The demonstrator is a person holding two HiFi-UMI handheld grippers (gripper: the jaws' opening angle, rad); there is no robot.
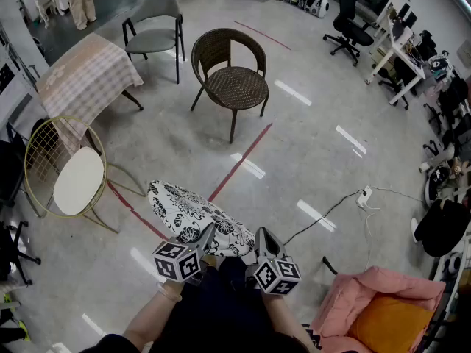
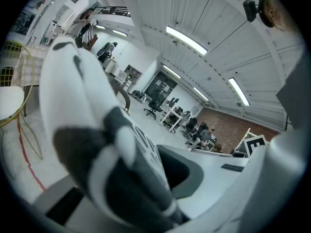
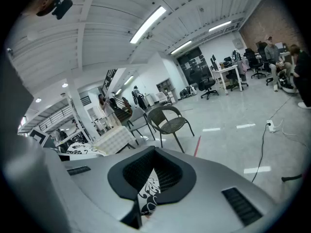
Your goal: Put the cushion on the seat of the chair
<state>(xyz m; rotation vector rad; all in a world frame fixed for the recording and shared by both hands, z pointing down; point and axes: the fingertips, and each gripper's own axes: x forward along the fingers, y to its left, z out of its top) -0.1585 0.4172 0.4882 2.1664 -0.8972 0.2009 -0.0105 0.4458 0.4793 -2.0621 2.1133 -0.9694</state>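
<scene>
Left tool (image 1: 207,235): closed tight on the near left edge of the cushion (image 1: 193,210). In the left gripper view the patterned cloth bulges thickly right at its jaws.
Cushion, place: you hold it off the floor (image 1: 309,145) just in front of you, slung between both tools with its black-and-white face up. It is well apart from every chair.
Right tool (image 1: 262,238): clamped on the near right edge. The right gripper view shows a thin fold of the print pinched between the jaws.
Handling: expect it to be light, soft and floppy. The far side will droop, since only the near edge is gripped. The cloth may slide out of a thin pinch but should not be damaged.
Where to hold: keep your two grips spread along one edge and take in padding, not just the cover. Lead with the free edge onto the seat.
Cushions: one.
Tools: two, both on the cushion.
Chairs nearby: four. From the left they are a gold wire chair (image 1: 65,169) with a white seat, a grey chair (image 1: 154,22), a wicker chair (image 1: 232,79) and a pink armchair (image 1: 383,307).
Likely target: the wicker chair, which stands straight ahead with a bare seat.
Tabletop (image 1: 87,76): one, under a checked cloth.
Office chairs at the far desks: too small to count.
</scene>
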